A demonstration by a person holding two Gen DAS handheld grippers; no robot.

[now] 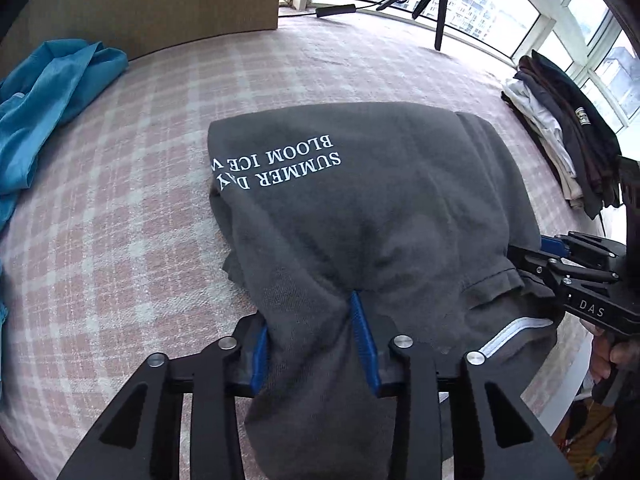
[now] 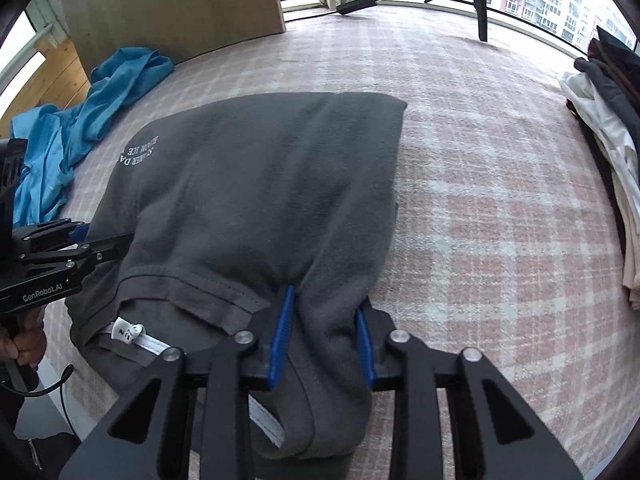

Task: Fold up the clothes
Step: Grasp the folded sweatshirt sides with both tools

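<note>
1. A dark grey shirt point(image 1: 360, 200) with white lettering lies folded on a pink-and-white checked bed cover point(image 1: 120, 240), its near edge lifted off the cover.
2. The left tongs point(image 1: 316, 344) are closed on a bunched fold of the grey shirt's near edge, with fabric pinched between the blue pads point(image 1: 364, 340).
3. The right tongs point(image 2: 324, 340) likewise grip the near edge of the same shirt point(image 2: 260, 184), just beside the collar point(image 2: 188, 284) and its white label point(image 2: 128, 330).
4. In the left wrist view the right tongs point(image 1: 520, 256) enter from the right, touching the shirt's side.
5. A crumpled blue garment point(image 1: 48, 112) lies well apart at the far left of the bed.
6. A stack of folded clothes point(image 1: 568, 148) sits at the far right, near the windows point(image 1: 580, 20).
7. A black tripod point(image 1: 436, 4) stands at the far edge.
</note>
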